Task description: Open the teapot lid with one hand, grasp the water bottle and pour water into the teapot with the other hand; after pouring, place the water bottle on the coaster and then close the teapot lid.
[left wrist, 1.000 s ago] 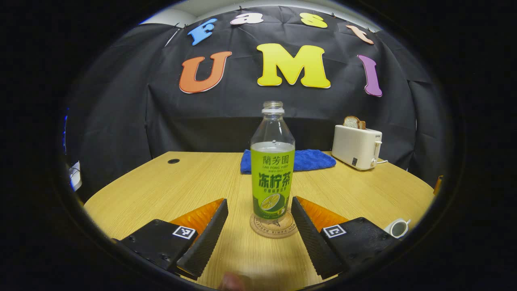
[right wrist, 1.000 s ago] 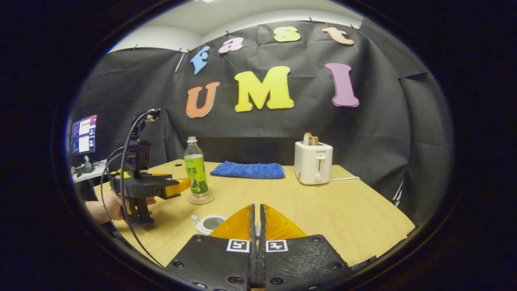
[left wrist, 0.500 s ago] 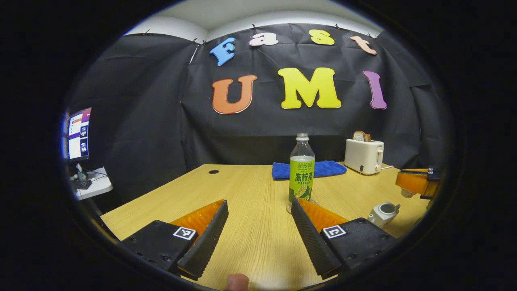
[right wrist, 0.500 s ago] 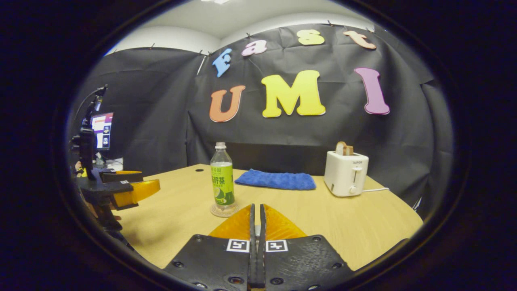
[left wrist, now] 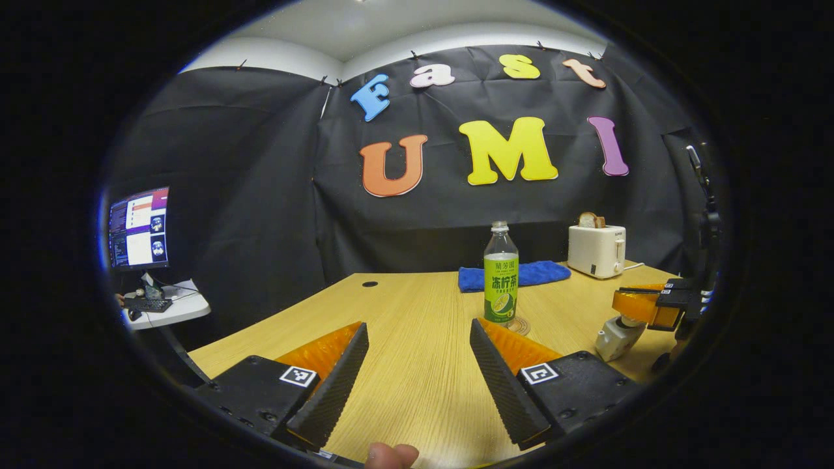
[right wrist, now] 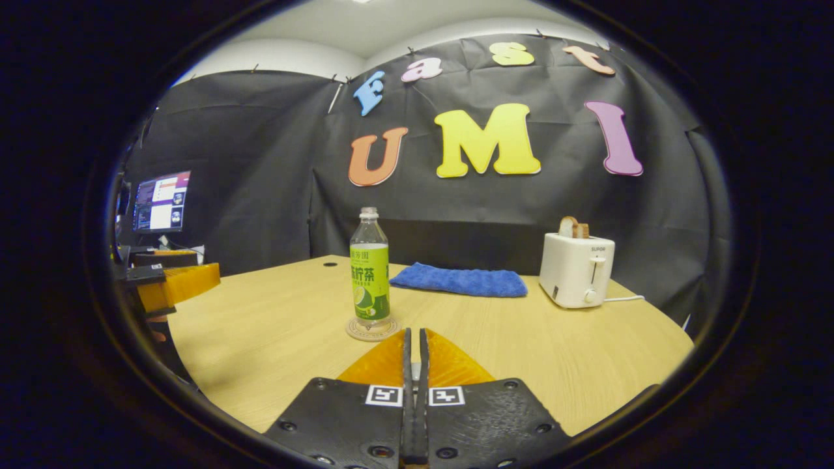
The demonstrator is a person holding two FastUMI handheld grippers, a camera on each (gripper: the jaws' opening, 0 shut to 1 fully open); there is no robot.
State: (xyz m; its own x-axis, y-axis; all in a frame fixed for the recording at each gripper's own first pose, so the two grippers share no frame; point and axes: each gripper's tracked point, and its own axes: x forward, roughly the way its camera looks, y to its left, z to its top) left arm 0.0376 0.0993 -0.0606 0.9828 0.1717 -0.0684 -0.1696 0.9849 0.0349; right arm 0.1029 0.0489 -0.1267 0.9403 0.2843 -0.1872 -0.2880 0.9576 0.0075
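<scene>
Left gripper view catches the white teapot (left wrist: pixel 618 337) under the right gripper (left wrist: pixel 635 306); its own left gripper (left wrist: pixel 417 355) gapes empty. Right gripper's fingers (right wrist: pixel 391 355) are pressed together. Part-filled water bottle (right wrist: pixel 370 277) stands on the coaster (right wrist: pixel 371 329).

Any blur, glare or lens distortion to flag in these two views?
Left gripper view: sharp, fisheye bows the table edge; water bottle crisp; right gripper at the rim slightly soft. Right gripper view: even overhead light, no glare, soft shadow beside the toaster; the monitor glows bright.
</scene>
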